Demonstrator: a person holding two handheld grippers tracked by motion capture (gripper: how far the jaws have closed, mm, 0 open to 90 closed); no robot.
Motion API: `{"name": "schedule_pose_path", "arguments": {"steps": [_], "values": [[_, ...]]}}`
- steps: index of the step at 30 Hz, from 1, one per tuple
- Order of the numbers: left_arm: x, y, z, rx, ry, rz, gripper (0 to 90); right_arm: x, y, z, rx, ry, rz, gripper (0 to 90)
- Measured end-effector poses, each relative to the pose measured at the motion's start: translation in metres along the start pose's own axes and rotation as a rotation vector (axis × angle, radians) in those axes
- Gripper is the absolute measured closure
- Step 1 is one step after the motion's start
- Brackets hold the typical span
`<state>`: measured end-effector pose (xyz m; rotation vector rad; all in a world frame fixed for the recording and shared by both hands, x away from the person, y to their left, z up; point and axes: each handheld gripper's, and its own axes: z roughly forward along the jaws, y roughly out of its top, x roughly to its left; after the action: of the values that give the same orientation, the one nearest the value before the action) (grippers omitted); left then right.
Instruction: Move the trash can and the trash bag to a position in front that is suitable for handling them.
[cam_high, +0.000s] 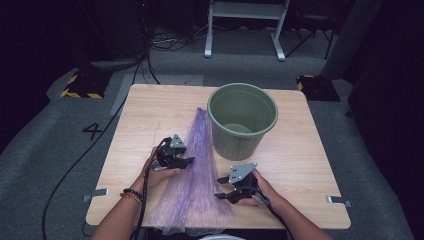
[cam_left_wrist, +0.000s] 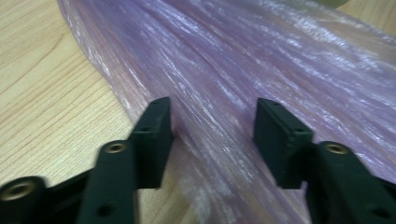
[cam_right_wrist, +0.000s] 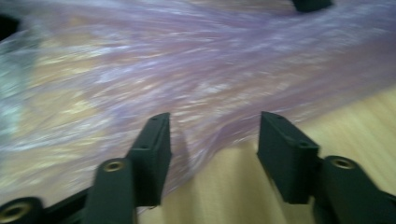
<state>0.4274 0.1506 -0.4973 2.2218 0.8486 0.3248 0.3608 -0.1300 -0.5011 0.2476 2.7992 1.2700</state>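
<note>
Overhead forward-down; two tongs-mounted close-ups, shared bag (cam_high: 192, 175).

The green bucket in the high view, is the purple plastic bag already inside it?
No, the purple plastic bag lies flat on the table beside the green bucket.

bag (cam_high: 196, 175): sheer purple | bucket (cam_high: 242, 120): olive grn | table (cam_high: 150, 115): lt wood grain

A single digit "4" (cam_high: 92, 130) is being shown in black on the grey floor, at the left of the frame, beside the table
</note>
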Motion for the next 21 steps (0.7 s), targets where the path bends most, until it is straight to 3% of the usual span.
{"name": "schedule_pose_path", "arguments": {"steps": [4, 6, 8, 12, 17, 21], "values": [[0.001, -0.002, -0.001, -0.017, -0.028, 0.015, 64.9, -0.011, -0.001, -0.007, -0.043, -0.072, 0.084, 35.5], [0.001, -0.002, -0.001, -0.018, -0.030, 0.017, 68.1, -0.014, 0.001, -0.010, -0.062, -0.098, 0.107, 34.9], [0.001, -0.002, -0.001, -0.027, -0.033, 0.001, 76.9, -0.019, 0.006, -0.012, -0.086, -0.172, 0.160, 31.0], [0.003, -0.003, -0.001, -0.029, -0.026, -0.011, 84.5, -0.018, 0.013, -0.007, -0.083, -0.224, 0.162, 28.8], [0.001, -0.002, -0.003, -0.042, -0.010, 0.008, 87.8, -0.020, 0.017, -0.007, -0.104, -0.240, 0.174, 29.7], [-0.004, 0.002, -0.016, -0.117, 0.016, 0.037, 89.0, -0.024, 0.017, -0.010, -0.119, -0.252, 0.197, 30.0]]}}
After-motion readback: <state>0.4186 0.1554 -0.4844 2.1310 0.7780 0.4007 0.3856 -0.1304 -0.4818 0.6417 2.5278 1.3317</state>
